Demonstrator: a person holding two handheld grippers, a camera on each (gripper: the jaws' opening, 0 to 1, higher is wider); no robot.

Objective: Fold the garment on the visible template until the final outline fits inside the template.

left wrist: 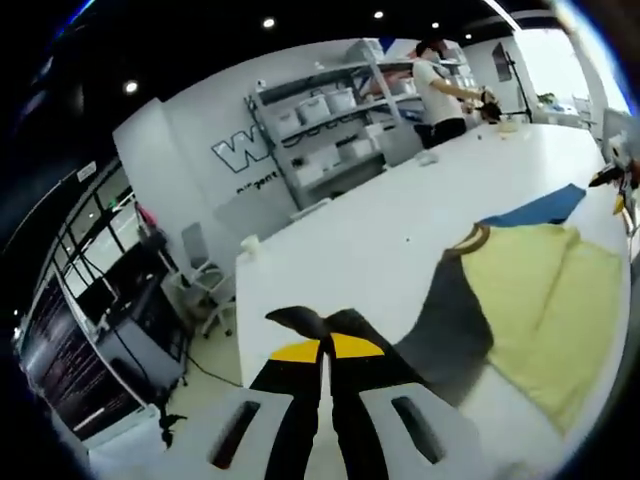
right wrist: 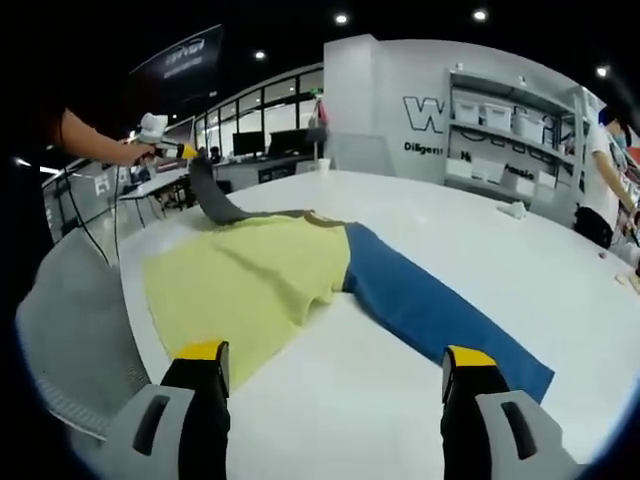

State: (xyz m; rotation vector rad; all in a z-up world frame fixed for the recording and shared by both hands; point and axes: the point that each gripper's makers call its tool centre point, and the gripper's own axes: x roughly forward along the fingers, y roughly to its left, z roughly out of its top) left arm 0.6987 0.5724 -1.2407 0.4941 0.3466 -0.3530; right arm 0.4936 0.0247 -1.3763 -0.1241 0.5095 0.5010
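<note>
Yellow-tipped jaws of the right gripper (right wrist: 335, 372) spread wide, nothing between them, hovering near over the white table (right wrist: 500, 250). Just beyond, soft yellow garment (right wrist: 250, 275) lying flat and lightly creased, long axis running left to right, partly covering the flat blue template (right wrist: 440, 315). Farther left, left gripper (right wrist: 185, 150) clamped on the garment's grey sleeve (right wrist: 215, 195), lifting it clear. Grey shelves (right wrist: 510, 140) against the far wall.

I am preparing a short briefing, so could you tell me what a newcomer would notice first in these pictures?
The yellow garment lies spread on the white table, with a blue template stretching out from under it. The left gripper lifts the garment's dark grey sleeve off the table, jaws closed on the cloth. The right gripper stands open at the table's near edge.
</note>
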